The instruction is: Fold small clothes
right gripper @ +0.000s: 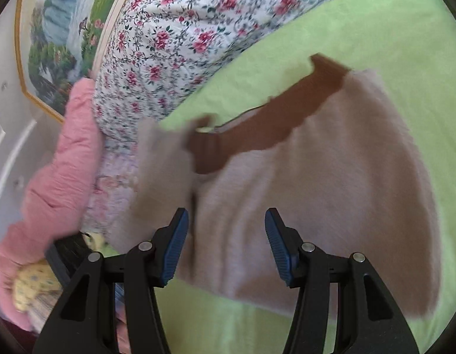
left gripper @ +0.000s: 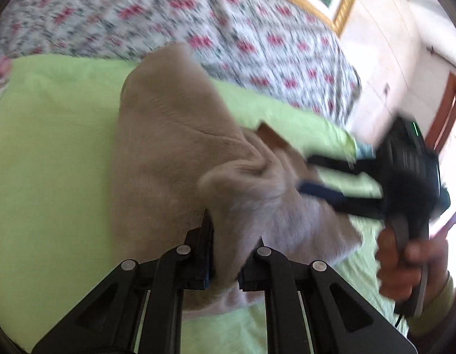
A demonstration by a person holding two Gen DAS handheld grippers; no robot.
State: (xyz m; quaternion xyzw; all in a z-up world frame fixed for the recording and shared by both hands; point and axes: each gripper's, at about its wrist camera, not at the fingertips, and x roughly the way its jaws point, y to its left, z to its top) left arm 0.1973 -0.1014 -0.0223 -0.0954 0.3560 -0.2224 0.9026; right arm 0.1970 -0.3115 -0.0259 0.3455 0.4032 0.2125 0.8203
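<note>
A small beige fuzzy garment (left gripper: 169, 147) with a brown waistband (right gripper: 257, 124) lies on a light green cloth (left gripper: 51, 147). My left gripper (left gripper: 225, 253) is shut on a bunched fold of the beige garment near its near edge. My right gripper (right gripper: 225, 242) is open, its blue pads just above the garment (right gripper: 331, 191) and holding nothing. In the left wrist view the right gripper (left gripper: 322, 177) reaches in from the right, blurred, its fingers spread at the garment's right edge.
A floral quilt (right gripper: 183, 35) lies behind the green cloth (right gripper: 375, 29). A pink padded garment (right gripper: 59, 162) sits at the left in the right wrist view. A gold-framed picture (right gripper: 59, 29) hangs on the wall behind.
</note>
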